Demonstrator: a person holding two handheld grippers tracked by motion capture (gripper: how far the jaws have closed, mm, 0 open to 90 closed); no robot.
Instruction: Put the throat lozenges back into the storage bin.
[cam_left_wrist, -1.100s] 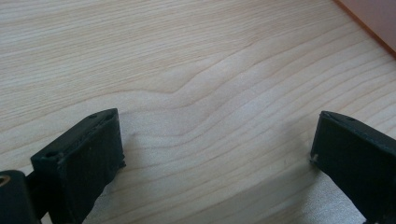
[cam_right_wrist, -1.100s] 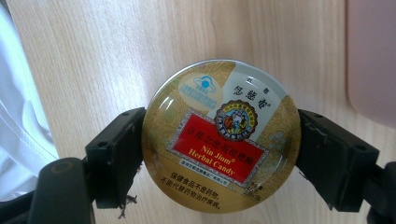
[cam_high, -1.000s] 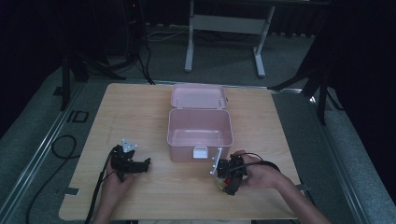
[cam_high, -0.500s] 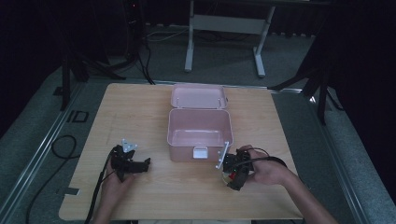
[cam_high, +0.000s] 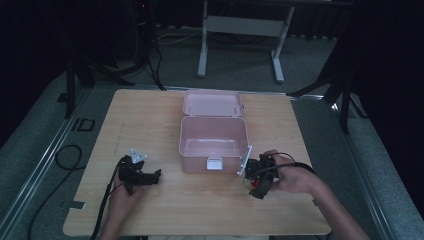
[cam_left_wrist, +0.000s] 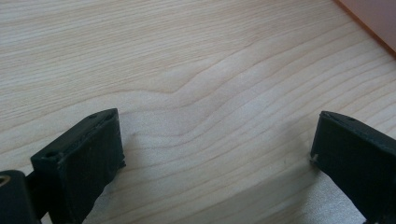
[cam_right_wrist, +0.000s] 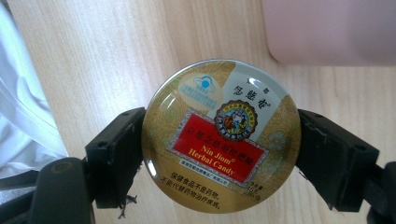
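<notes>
Round glossy candy tin (cam_right_wrist: 221, 135), gold with red label, clamped in right gripper (cam_right_wrist: 221, 140) jaws at pink box's (cam_high: 214, 136) 4 o'clock. Left gripper (cam_left_wrist: 217, 154) jaws apart over wood-grain table (cam_left_wrist: 187, 70).

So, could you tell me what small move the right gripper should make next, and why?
Probably lift the candy tin and carry it over the open pink box. The right gripper already clamps the tin by its rim, beside the box's front right corner, and the box interior looks empty.

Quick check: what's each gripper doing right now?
Left gripper: open, empty, over the table.
Right gripper: shut on the candy tin.
</notes>
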